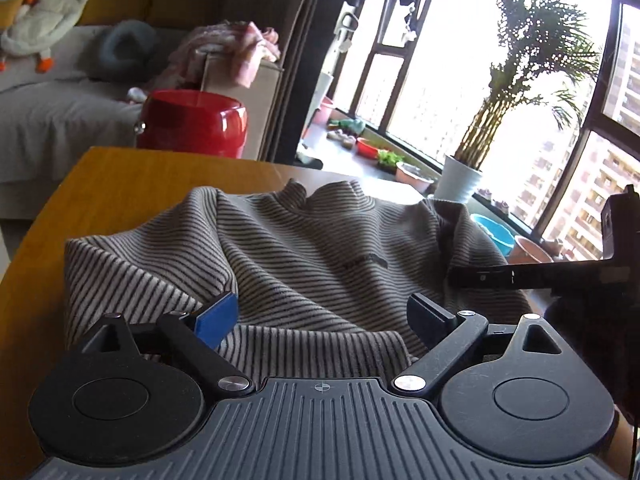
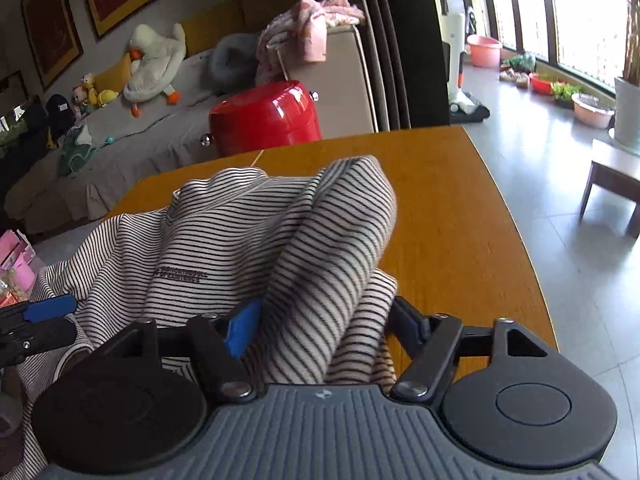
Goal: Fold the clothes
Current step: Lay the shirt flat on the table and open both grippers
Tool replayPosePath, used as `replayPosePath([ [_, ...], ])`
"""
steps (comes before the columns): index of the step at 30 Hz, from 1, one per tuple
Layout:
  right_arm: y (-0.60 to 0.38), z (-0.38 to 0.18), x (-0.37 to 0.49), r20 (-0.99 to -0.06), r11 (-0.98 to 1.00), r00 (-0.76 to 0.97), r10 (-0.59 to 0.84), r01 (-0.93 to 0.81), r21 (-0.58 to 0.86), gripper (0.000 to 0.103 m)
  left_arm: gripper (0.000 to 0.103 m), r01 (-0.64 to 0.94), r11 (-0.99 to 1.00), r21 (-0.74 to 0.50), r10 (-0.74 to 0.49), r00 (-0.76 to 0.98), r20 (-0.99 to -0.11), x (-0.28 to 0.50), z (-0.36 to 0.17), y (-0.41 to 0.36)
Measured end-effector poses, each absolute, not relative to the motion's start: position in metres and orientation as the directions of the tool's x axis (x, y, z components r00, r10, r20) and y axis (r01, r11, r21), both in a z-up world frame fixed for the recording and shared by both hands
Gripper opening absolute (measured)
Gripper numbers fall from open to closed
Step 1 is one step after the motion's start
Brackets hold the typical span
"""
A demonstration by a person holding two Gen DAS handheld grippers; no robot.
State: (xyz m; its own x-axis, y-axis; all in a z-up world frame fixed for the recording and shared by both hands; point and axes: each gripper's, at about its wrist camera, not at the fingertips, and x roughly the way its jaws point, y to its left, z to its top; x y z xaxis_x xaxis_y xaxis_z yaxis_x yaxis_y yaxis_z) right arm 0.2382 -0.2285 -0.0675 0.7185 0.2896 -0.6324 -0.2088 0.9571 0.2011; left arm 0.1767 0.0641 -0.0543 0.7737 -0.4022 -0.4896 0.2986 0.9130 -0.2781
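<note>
Folding the striped top on the table

I am holding my left gripper (image 1: 322,312) wide apart over the top (image 1: 304,248), nothing between its pads, while my right gripper (image 2: 324,320) is pinching a thick bunch of the same top (image 2: 224,248), with the cloth rising in a soft hump between the fingers. The top is lying crumpled on the orange wooden table (image 2: 460,216), its collar toward the far edge and one side folded over. I am judging the knit to be light, soft and limp, with fine dark stripes on a pale ground and a small printed text on the chest; it is sagging wherever it is not supported, so it is better to grip at a hem, shoulder seam or sleeve edge, where the fabric is doubled. The smooth table is probably letting it slide easily.
</note>
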Motion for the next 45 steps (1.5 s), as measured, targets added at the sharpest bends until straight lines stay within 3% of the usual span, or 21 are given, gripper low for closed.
replayPosePath([
  [2, -0.221, -0.062, 0.235, -0.629, 0.96, 0.726, 0.279, -0.221, 0.17, 0.027, 0.095, 0.276, 0.926, -0.258, -0.372, 0.786, -0.493, 0.179, -0.053, 0.065],
  [3, -0.222, -0.057, 0.234, -0.62, 0.967, 0.742, 0.255, -0.216, 0.138, 0.024, 0.095, 0.261, 0.935, -0.239, -0.349, 0.792, -0.5, 0.178, -0.054, 0.065],
  [5, -0.226, -0.05, 0.232, -0.599, 0.981, 0.781, 0.175, -0.192, 0.037, 0.022, 0.095, 0.245, 0.944, -0.219, -0.325, 0.799, -0.506, 0.174, -0.054, 0.068],
  [8, -0.241, -0.062, 0.239, -0.645, 0.989, 0.755, 0.117, -0.148, 0.006, 0.022, 0.095, 0.227, 0.951, -0.212, -0.305, 0.803, -0.513, 0.17, -0.055, 0.073],
  [13, -0.241, -0.069, 0.232, -0.629, 0.987, 0.771, 0.104, -0.16, -0.034, 0.025, 0.095, 0.193, 0.953, -0.233, -0.291, 0.798, -0.528, 0.172, -0.057, 0.079],
  [15, -0.243, -0.064, 0.226, -0.624, 0.987, 0.773, 0.112, -0.159, -0.02, 0.031, 0.096, 0.189, 0.954, -0.232, -0.287, 0.798, -0.53, 0.172, -0.057, 0.079],
  [19, -0.244, -0.038, 0.191, -0.554, 0.982, 0.826, 0.103, -0.172, -0.074, 0.038, 0.098, 0.179, 0.961, -0.211, -0.265, 0.811, -0.521, 0.169, -0.055, 0.076],
  [22, -0.24, -0.012, 0.158, -0.516, 0.966, 0.838, 0.177, -0.248, -0.071, 0.041, 0.099, 0.173, 0.963, -0.207, -0.258, 0.814, -0.52, 0.17, -0.054, 0.075],
  [28, -0.192, -0.016, 0.107, -0.571, 0.876, 0.718, 0.397, -0.482, 0.002, 0.052, 0.102, 0.162, 0.969, -0.189, -0.235, 0.847, -0.478, 0.157, -0.04, 0.064],
  [32, -0.149, -0.053, 0.098, -0.63, 0.834, 0.676, 0.382, -0.545, -0.079, 0.054, 0.103, 0.221, 0.941, -0.258, -0.317, 0.845, -0.431, 0.136, -0.026, 0.057],
  [34, -0.141, -0.063, 0.101, -0.64, 0.828, 0.685, 0.348, -0.544, -0.132, 0.034, 0.103, 0.246, 0.919, -0.309, -0.361, 0.841, -0.404, 0.124, -0.023, 0.056],
  [35, -0.143, -0.061, 0.104, -0.64, 0.835, 0.692, 0.335, -0.532, -0.138, 0.018, 0.103, 0.26, 0.904, -0.34, -0.387, 0.835, -0.391, 0.12, -0.024, 0.055],
  [36, -0.146, -0.06, 0.107, -0.64, 0.842, 0.698, 0.321, -0.519, -0.144, 0.014, 0.103, 0.275, 0.89, -0.364, -0.412, 0.827, -0.382, 0.117, -0.026, 0.054],
  [39, -0.173, -0.028, 0.117, -0.598, 0.892, 0.756, 0.267, -0.429, -0.144, 0.011, 0.103, 0.328, 0.851, -0.411, -0.485, 0.79, -0.374, 0.115, -0.036, 0.045],
  [45, -0.303, 0.087, 0.145, -0.354, 0.987, 0.93, -0.101, 0.05, -0.152, 0.003, 0.103, 0.372, 0.823, -0.429, -0.545, 0.73, -0.412, 0.121, -0.058, 0.033],
])
